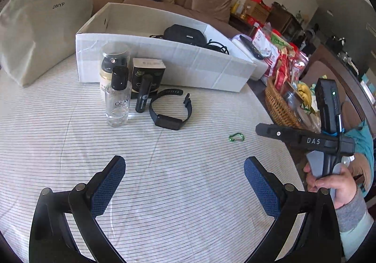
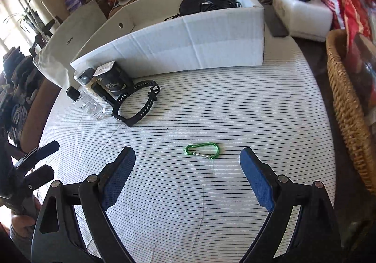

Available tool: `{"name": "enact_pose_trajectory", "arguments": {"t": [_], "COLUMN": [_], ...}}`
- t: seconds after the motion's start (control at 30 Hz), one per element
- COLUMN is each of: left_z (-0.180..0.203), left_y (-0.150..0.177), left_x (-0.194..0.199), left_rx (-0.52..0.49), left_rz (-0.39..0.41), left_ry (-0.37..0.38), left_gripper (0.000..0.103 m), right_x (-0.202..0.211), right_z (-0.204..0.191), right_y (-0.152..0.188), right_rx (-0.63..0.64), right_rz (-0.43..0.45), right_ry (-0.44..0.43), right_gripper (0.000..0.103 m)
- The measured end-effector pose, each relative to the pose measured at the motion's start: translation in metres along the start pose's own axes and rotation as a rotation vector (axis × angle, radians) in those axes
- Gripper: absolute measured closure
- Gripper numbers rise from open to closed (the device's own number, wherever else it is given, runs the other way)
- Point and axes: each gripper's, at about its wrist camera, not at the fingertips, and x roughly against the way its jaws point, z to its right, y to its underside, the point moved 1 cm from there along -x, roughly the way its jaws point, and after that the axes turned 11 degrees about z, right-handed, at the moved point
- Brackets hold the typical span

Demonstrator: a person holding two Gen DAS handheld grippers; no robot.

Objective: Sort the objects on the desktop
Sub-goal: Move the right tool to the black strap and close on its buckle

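A green carabiner (image 2: 202, 151) lies on the striped tablecloth, just ahead of my open, empty right gripper (image 2: 188, 162); it also shows in the left wrist view (image 1: 236, 137). A black smartwatch (image 1: 169, 109) (image 2: 136, 104), a clear Olay bottle (image 1: 118, 98) (image 2: 88, 103), a slim black tube (image 1: 143, 94), a dark box (image 1: 148, 77) (image 2: 112, 81) and a jar (image 1: 114, 63) stand by a white cardboard box (image 1: 164, 65) (image 2: 188, 44) holding a black pouch (image 1: 184, 34) and cables. My left gripper (image 1: 184, 169) is open and empty, well short of them.
A grey JWYP bag (image 1: 42, 28) stands at the left. A wicker basket (image 1: 278, 105) (image 2: 347, 110) with snacks sits at the right table edge. A white container (image 2: 303, 14) with a remote lies beyond the box. The right gripper's body (image 1: 305, 138) shows at right.
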Motion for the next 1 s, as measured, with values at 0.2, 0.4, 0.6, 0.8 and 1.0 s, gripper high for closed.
{"name": "enact_pose_trajectory", "arguments": {"t": [0.2, 0.4, 0.6, 0.8, 1.0], "left_z": [-0.007, -0.020, -0.035, -0.035, -0.030], "left_y": [0.003, 0.002, -0.001, 0.000, 0.002], "left_x": [-0.012, -0.018, -0.018, -0.021, -0.023], "left_rx": [-0.008, 0.004, 0.052, 0.070, 0.055], "left_rz": [0.000, 0.027, 0.037, 0.029, 0.021], "left_ry": [0.016, -0.016, -0.041, -0.026, -0.018], "left_gripper": [0.000, 0.000, 0.000, 0.000, 0.000], "right_x": [-0.021, -0.064, -0.113, -0.137, -0.138], "right_z": [-0.028, -0.051, -0.060, -0.078, -0.095], "right_y": [-0.004, -0.025, -0.040, -0.040, -0.037], "right_rx": [0.069, 0.036, -0.067, 0.003, 0.147], "right_rz": [-0.009, -0.027, -0.061, -0.119, -0.128], "right_ry": [-0.065, -0.057, 0.003, 0.084, 0.138], "right_gripper": [0.013, 0.026, 0.036, 0.040, 0.099]}}
